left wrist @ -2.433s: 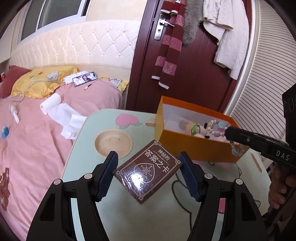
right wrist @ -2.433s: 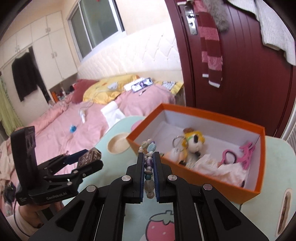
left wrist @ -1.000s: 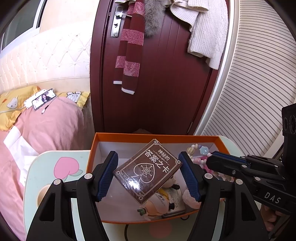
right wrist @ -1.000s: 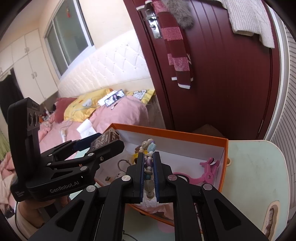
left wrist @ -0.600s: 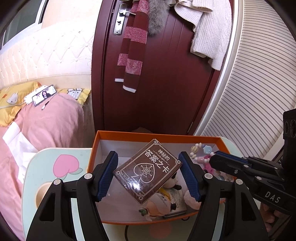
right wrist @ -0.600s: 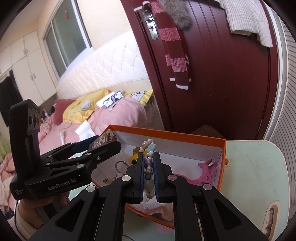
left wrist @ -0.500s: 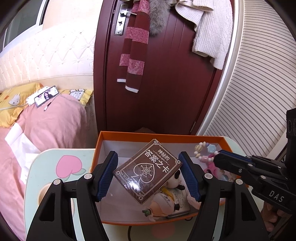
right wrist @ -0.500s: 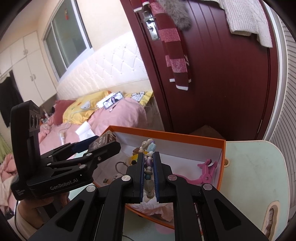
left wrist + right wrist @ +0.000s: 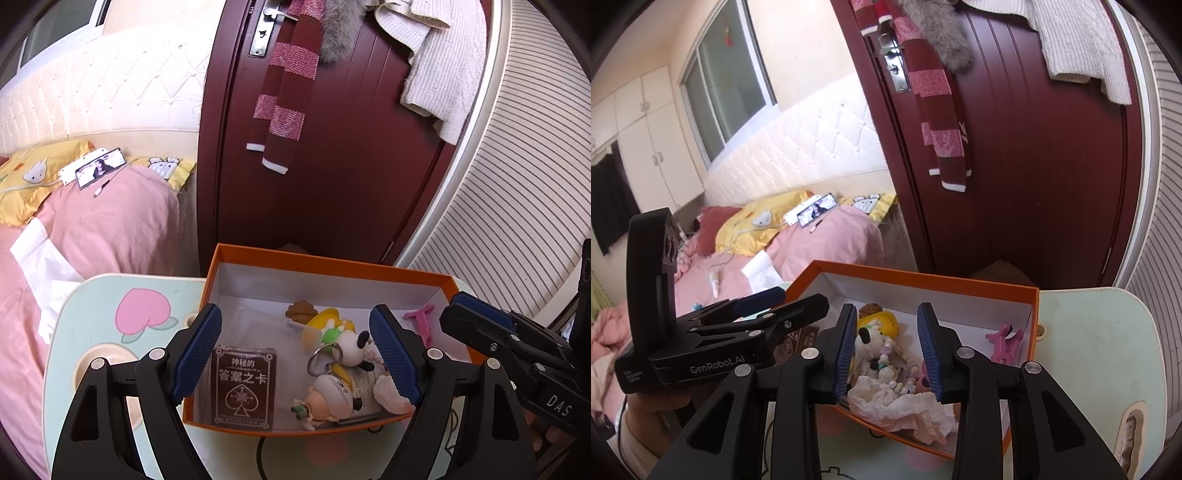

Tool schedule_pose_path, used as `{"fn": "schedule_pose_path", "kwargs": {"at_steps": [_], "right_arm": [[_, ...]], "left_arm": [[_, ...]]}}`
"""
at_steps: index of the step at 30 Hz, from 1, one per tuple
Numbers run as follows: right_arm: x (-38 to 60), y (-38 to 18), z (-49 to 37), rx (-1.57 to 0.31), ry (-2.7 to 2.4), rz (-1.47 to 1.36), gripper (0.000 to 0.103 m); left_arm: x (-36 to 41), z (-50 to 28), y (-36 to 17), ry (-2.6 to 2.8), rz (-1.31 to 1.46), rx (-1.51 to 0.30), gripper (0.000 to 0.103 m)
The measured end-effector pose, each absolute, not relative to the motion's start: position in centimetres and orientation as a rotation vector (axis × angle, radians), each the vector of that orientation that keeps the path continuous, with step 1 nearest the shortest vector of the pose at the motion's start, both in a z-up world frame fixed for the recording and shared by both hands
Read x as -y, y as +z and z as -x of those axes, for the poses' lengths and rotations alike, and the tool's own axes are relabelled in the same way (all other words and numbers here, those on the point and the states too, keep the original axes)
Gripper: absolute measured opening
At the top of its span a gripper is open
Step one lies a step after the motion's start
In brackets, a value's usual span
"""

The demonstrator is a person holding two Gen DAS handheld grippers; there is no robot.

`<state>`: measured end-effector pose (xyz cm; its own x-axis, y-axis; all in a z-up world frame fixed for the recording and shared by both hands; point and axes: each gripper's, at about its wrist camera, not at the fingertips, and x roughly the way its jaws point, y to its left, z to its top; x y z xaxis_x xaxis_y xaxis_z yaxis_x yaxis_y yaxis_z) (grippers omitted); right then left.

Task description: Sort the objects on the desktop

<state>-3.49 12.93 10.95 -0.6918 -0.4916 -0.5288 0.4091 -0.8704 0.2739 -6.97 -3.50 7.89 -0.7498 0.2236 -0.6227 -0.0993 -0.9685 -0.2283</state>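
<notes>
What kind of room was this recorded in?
Most likely a bedroom: a bed with pink bedding and a yellow pillow, white cupboards by the window, and scarves on the door.

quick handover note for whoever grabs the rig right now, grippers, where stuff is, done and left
Left gripper: open, empty, above the orange cardboard box.
Right gripper: open, empty, above the same box.
Done: brown card deck in a clear case lies flat in the box's near left corner; pastel bead bracelet lies on the keychain toys, beside crumpled white tissue and a pink clip.
Left: no loose items visible on the pale green table; check outside these views.
</notes>
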Motion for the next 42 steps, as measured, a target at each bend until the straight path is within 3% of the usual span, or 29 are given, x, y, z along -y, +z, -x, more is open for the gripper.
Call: {"fn": "schedule_pose_path", "kwargs": {"at_steps": [21, 37, 42], "right_arm": [[-12.1, 11.5, 0.7, 0.103, -2.591, -0.881, 0.061], [-11.8, 9.1, -4.2, 0.110, -2.622, -0.964, 0.065], [-11.3, 7.5, -5.1, 0.094, -2.673, -1.006, 0.077]], "left_arm": [[4.4, 2.0, 7.2, 2.789, 1.121, 0.229, 0.082], [4.6, -2.3, 3.5, 2.820, 1.235, 0.254, 0.082], [4.0, -2.3, 1.1, 2.838, 1.313, 0.227, 0.083]]}}
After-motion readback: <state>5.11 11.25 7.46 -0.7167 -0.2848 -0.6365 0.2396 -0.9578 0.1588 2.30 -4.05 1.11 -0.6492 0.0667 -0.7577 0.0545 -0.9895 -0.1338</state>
